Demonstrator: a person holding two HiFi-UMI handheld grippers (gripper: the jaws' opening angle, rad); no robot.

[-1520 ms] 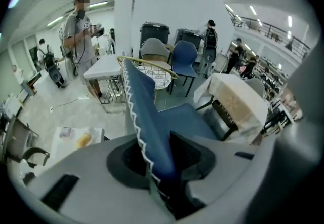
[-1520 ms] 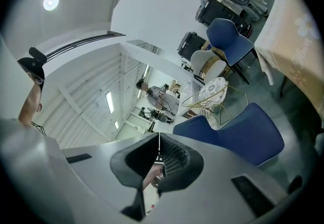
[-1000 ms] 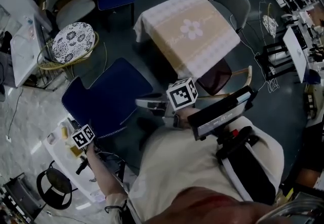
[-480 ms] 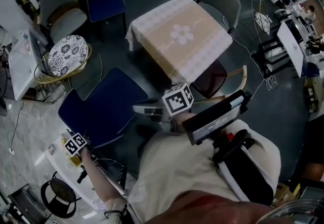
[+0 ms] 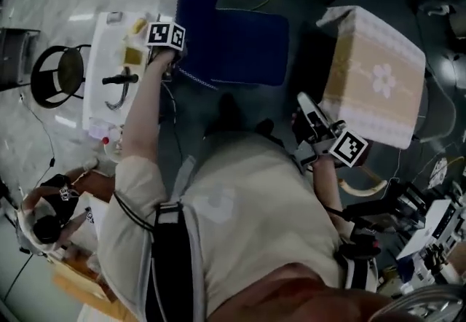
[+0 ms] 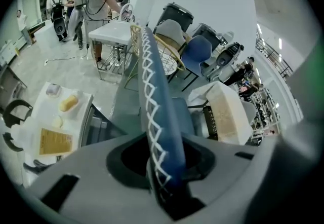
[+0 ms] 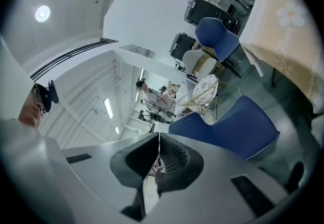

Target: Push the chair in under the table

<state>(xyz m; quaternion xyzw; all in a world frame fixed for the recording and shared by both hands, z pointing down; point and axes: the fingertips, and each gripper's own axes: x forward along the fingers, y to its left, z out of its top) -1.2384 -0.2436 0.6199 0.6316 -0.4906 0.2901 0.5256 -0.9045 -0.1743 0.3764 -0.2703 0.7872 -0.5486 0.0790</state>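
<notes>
Our left gripper [image 5: 172, 49], jaws just closing onto the chair [image 5: 240, 44] at its backrest [image 6: 157, 101], sits opposite the table [image 5: 378, 80], chair beside not under it, so we push tableward; right gripper [image 7: 157, 164] shut, empty.

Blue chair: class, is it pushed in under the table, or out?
Out. In the head view the blue chair stands clear of the table, with floor showing between them.
</notes>
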